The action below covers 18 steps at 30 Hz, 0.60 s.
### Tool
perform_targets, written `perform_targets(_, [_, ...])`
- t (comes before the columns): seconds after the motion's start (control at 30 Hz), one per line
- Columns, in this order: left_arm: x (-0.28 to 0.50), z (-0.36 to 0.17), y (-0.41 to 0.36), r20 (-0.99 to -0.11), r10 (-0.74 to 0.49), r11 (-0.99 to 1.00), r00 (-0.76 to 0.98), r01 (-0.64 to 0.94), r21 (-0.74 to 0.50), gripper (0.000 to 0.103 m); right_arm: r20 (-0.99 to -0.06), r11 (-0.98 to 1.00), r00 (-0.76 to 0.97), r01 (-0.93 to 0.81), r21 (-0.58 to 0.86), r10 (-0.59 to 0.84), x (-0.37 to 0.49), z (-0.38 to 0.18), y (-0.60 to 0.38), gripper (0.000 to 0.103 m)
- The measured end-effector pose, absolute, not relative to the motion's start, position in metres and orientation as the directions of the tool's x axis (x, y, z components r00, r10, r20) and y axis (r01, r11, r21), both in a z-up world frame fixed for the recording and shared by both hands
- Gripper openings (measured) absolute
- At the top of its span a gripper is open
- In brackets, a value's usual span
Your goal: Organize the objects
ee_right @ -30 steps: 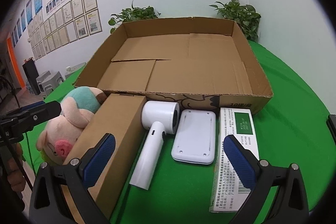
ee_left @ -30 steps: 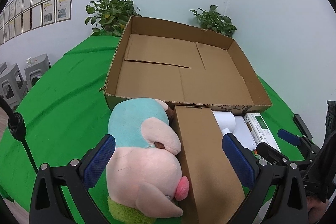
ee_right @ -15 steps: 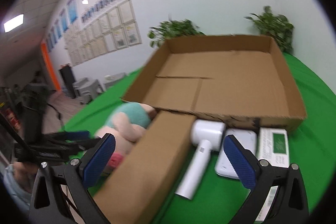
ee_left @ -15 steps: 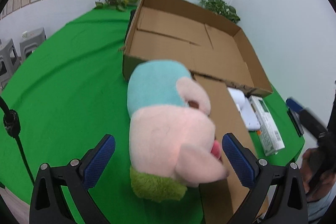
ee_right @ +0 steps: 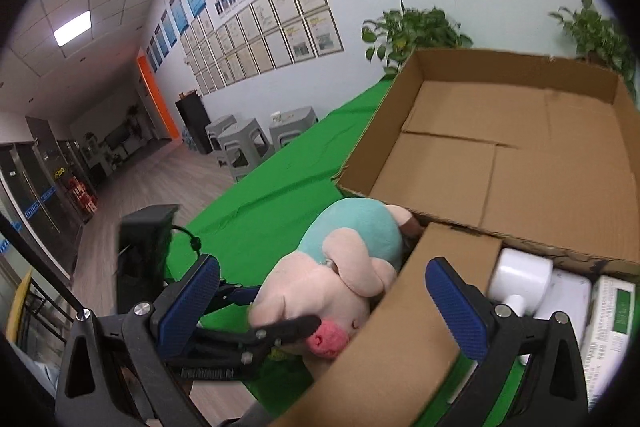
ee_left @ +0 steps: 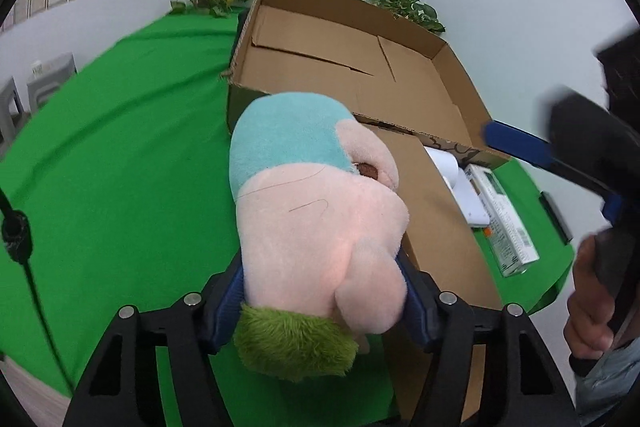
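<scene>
Currently, the left gripper (ee_left: pixel 322 301) is closing its jaws around the plush pig (ee_left: pixel 316 223); the blue pads already touch the toy's pink sides at the head end. The pig lies on the green tablecloth (ee_left: pixel 120 167), just in front of the open cardboard box (ee_left: pixel 344 67) (near-left corner) and touching the closed brown carton (ee_left: pixel 436 227) at its side. Beyond that carton, also in front of the open box, lie a white hair dryer (ee_right: pixel 520 279), a white flat device (ee_right: pixel 568 297) and a green-and-white packet (ee_left: pixel 508 223). The right gripper (ee_right: pixel 324 299) stands with jaws wide apart, nothing between them, over the pig and the carton.
</scene>
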<state>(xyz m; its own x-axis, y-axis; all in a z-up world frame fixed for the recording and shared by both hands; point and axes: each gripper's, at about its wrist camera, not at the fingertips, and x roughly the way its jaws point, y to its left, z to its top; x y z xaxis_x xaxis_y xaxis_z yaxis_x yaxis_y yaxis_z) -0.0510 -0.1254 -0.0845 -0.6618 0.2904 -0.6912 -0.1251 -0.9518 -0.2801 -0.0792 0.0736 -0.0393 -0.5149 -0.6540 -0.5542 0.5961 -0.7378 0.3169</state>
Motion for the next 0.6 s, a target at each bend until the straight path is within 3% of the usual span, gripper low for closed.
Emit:
perform_targets(0.33, [-0.009,-0.081,-0.139,-0.701,0.238,-0.966,-0.672,-0.092,-0.241,0.062,-0.661,-0.678,-0.274,0.551,0.488,-0.699,-0.124,-0.076,0.017,0.102])
perform_targets(0.6, [-0.007,-0.084,-0.127,-0.699,0.206,-0.977,-0.685,-0.107,-0.183,0.06,-0.789,-0.756,-0.247,0.54,0.37,-0.563,-0.123,-0.099,-0.007,0.103])
